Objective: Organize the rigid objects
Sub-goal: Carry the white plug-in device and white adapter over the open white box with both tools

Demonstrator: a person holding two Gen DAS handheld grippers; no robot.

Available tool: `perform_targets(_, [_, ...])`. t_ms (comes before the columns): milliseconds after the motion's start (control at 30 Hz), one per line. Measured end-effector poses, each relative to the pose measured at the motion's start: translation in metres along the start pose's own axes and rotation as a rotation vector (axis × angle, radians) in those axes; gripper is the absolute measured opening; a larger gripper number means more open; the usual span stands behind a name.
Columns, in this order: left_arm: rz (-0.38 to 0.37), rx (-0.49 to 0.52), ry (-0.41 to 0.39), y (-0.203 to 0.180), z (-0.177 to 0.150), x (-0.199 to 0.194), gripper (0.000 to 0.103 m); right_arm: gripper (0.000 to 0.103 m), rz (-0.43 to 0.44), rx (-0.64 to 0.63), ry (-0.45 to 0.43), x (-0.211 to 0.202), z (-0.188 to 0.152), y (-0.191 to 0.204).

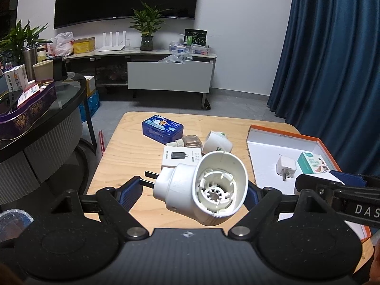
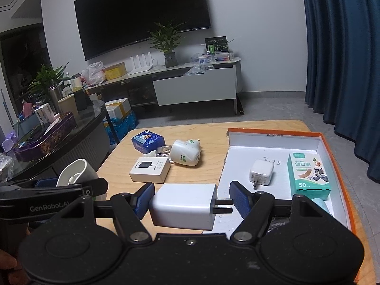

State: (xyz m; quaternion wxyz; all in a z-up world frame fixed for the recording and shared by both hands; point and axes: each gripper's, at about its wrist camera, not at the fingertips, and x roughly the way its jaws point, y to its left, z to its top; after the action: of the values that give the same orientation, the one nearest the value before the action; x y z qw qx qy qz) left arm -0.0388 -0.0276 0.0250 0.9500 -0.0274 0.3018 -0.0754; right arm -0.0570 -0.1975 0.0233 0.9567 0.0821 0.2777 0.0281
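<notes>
My left gripper (image 1: 190, 190) is shut on a white plug-in device (image 1: 204, 187) with two black prongs, held above the wooden table (image 1: 123, 147). My right gripper (image 2: 190, 199) is shut on a white charger block (image 2: 182, 206), prongs pointing right, at the left edge of the orange-rimmed box (image 2: 337, 156). The box holds a small white charger (image 2: 261, 172), a teal bandage box (image 2: 308, 175) and a pale blue object at its near side. The box also shows in the left wrist view (image 1: 268, 149).
On the table lie a blue tin (image 1: 162, 128), a white charger carton (image 1: 181, 158), a small brown bottle (image 1: 187, 141) and a second white plug-in device (image 2: 185, 153). A dark round glass table (image 1: 42, 116) with a purple tin stands to the left. A TV cabinet stands behind.
</notes>
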Motion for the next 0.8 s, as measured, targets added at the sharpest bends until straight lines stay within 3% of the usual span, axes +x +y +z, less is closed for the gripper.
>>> perform_targets(800, [-0.029,0.023,0.007,-0.008,0.002,0.001,0.087,0.084,-0.033,0.030,-0.020,-0.007,0.003,-0.016])
